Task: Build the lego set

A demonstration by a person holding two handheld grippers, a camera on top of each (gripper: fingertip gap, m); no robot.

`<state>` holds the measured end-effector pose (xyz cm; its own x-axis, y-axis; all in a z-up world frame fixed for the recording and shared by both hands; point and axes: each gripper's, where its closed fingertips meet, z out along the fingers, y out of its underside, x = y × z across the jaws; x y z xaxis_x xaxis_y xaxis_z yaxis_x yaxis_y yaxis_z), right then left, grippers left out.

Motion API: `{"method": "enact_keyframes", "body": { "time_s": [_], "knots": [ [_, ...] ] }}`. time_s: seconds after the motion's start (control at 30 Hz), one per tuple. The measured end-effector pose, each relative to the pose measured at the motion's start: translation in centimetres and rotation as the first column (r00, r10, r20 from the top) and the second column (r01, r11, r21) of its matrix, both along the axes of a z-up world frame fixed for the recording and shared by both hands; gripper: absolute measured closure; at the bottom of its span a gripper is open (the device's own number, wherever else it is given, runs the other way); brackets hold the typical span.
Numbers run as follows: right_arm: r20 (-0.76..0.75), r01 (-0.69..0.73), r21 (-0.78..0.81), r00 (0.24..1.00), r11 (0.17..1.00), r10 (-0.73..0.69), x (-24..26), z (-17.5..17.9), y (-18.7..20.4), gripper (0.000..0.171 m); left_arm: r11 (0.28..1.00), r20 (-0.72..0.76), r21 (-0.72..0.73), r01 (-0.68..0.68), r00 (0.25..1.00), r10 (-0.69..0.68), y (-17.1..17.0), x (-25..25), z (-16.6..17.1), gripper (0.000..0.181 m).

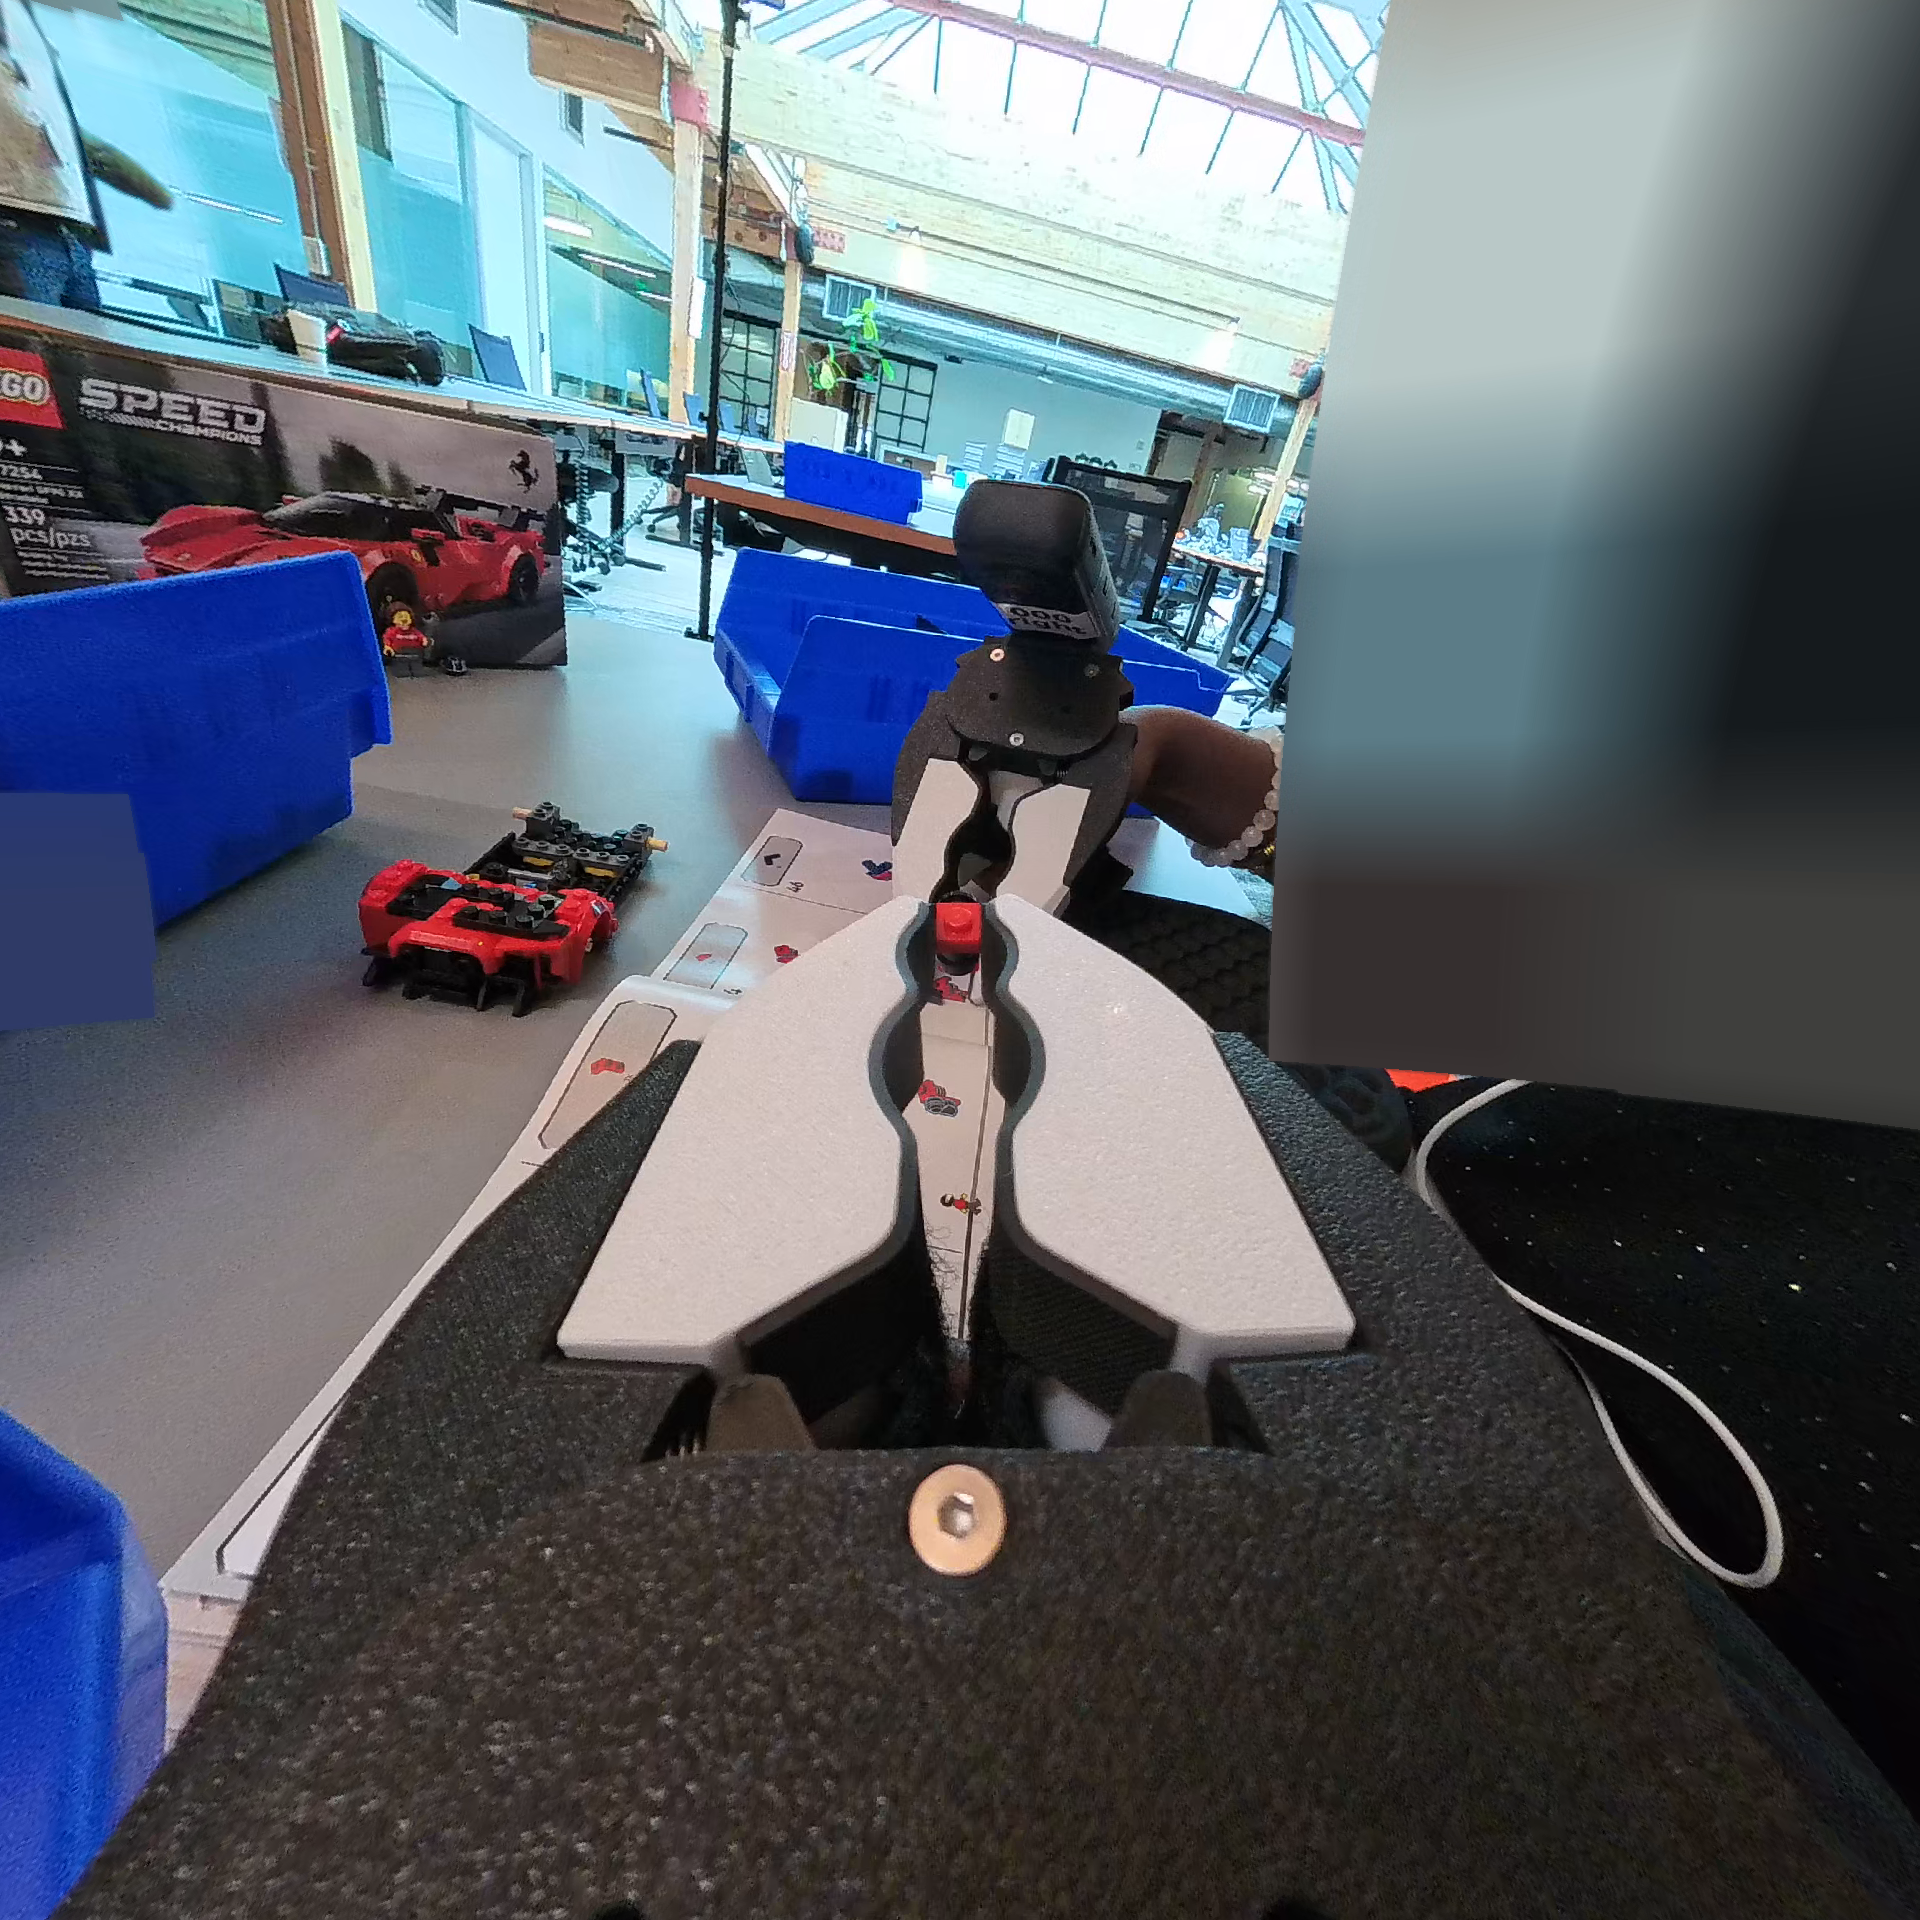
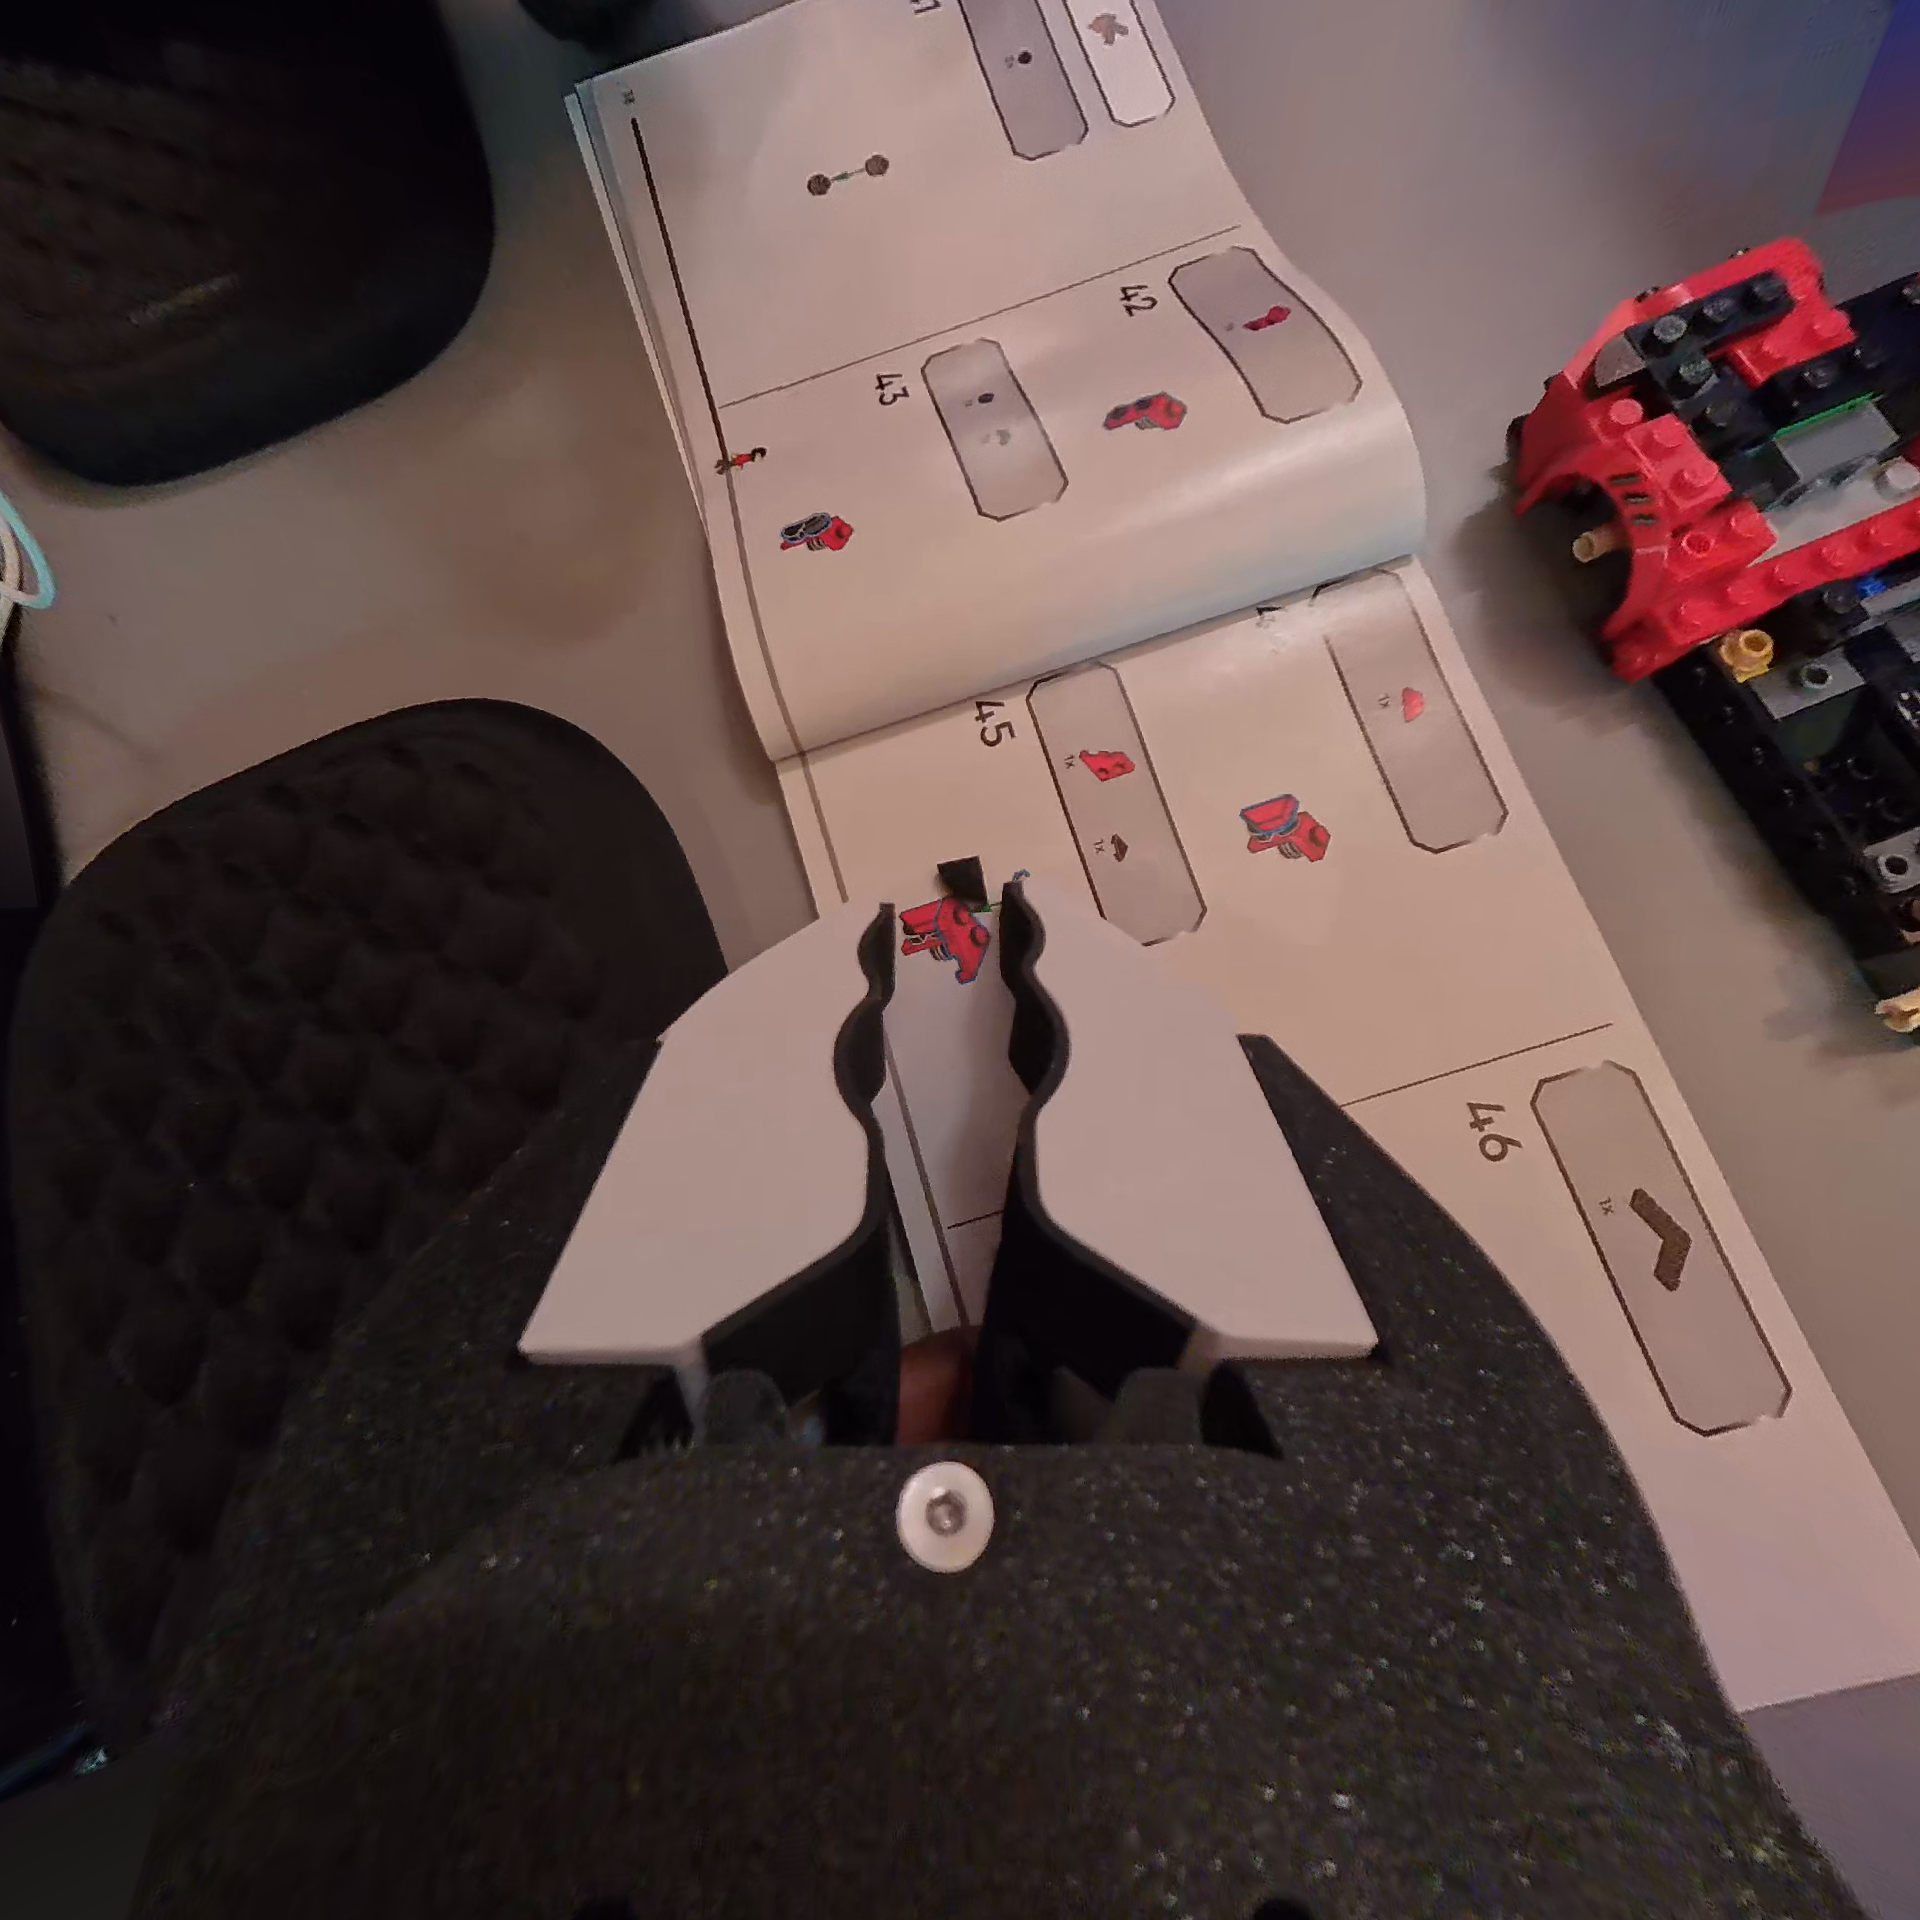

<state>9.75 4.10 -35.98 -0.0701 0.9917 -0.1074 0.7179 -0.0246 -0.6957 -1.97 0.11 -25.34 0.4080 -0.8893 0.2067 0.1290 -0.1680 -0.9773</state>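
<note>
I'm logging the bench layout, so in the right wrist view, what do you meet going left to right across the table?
Black quilted pad → right gripper → open instruction booklet → half-built red and black car.

box [image 1: 281,499]: printed writing | booklet [image 2: 1039,499]: step numbers
</note>
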Motion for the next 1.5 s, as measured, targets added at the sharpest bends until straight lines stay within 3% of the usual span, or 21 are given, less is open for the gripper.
{"method": "enact_keyframes", "body": {
  "time_s": [0.47, 0.8, 1.0, 1.13, 1.5],
  "knots": [
    [0.057, 0.086, 0.011, 0.995, 0.996, -0.086, 0.4, 0.6, -0.2, 0.159, 1.0, 0.0, 0.001, -0.003, 1.0, 0.003, 0.0, -0.1, 0.0, 0.174],
    [0.094, 0.111, -0.008, 0.989, 0.994, -0.11, 0.4, 0.1, -0.7, 0.155, 1.0, -0.003, 0.002, -0.003, 1.0, 0.003, 0.0, 0.0, 0.0, 0.174],
    [0.074, 0.019, 0.091, 0.997, 0.996, -0.026, 0.7, 0.2, 0.4, 0.157, 1.0, -0.004, 0.002, 0.003, 1.0, -0.003, -0.1, 0.1, -0.1, 0.174],
    [0.046, 0.01, 0.053, 0.999, 0.999, -0.012, 0.2, 0.4, 0.1, 0.159, 1.0, -0.004, 0.003, -0.001, 1.0, 0.001, 0.0, 0.0, 0.0, 0.174],
    [0.119, -0.196, 0.059, 0.975, 0.979, 0.188, -0.8, 0.7, 0.5, 0.16, 0.999, -0.024, -0.013, 0.03, 0.999, -0.03, -0.3, 0.4, -0.5, 0.174]
  ]
}}
